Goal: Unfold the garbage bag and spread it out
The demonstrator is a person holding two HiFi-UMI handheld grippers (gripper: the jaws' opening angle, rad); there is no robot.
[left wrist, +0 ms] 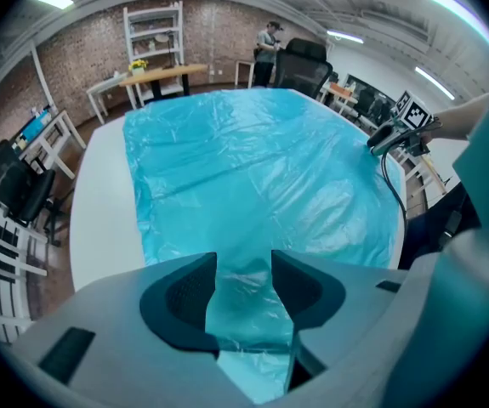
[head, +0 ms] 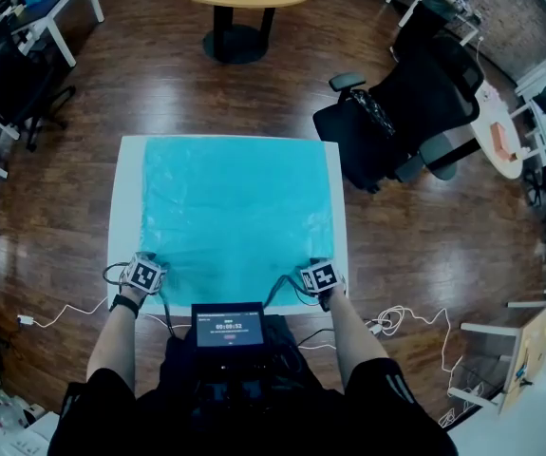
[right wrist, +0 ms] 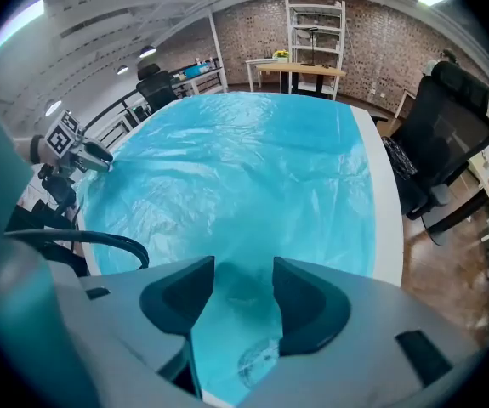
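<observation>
1. The garbage bag is thin turquoise plastic film. It is translucent and glossy, with fine creases and wrinkles all over.
2. The surface beneath it is white, smooth and matt.
3. The left tool and right tool have smooth, matt grey plastic bodies. Their dark pads look finely textured, like rubber.
4. The floor is dark wood boards with a polished sheen.
5. The back wall is rough brick.
</observation>
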